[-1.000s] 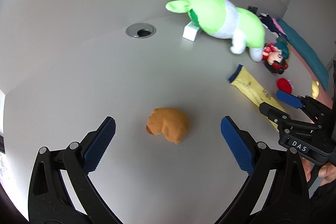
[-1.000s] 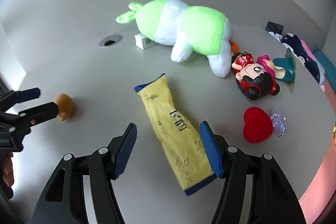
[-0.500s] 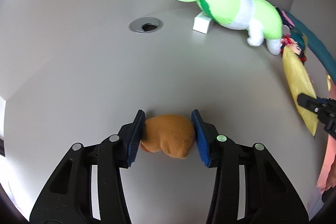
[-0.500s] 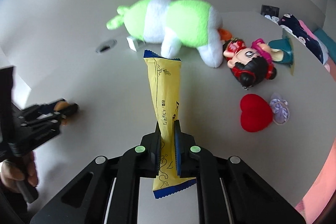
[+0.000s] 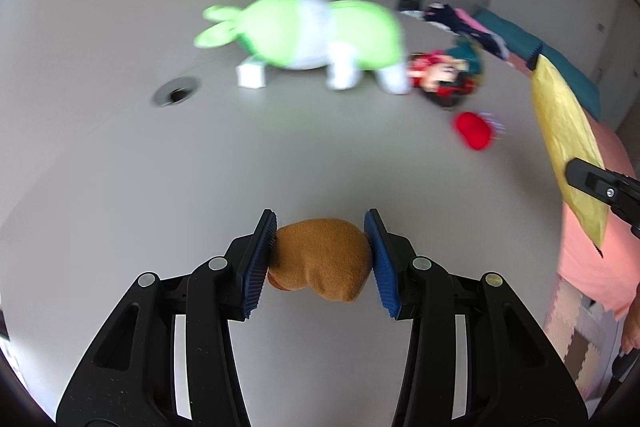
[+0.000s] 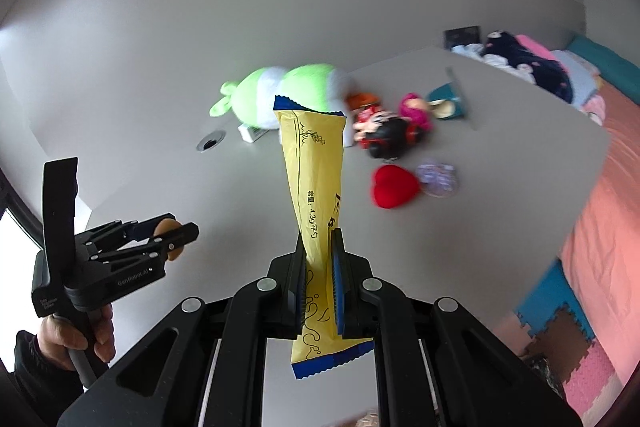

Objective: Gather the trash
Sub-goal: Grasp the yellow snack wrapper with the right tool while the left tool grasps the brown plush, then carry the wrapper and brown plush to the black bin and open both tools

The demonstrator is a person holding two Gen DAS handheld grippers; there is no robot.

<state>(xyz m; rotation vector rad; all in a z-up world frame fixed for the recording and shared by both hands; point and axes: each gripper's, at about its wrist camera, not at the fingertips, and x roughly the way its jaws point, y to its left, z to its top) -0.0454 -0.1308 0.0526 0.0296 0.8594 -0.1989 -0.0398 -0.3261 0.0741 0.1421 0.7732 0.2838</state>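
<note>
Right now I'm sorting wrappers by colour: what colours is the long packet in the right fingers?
Yellow with dark blue serrated ends, clearest in the right wrist view.

Left gripper jaws clamped, right gripper jaws pinched nearly together, both angled downward

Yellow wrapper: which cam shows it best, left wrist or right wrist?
Right wrist. The yellow wrapper runs up the frame's centre, sharp, with its print and both blue ends visible, pinched in the right gripper. The left wrist view shows it only at the right edge, seen obliquely, its near end partly hidden by that gripper's finger.
</note>
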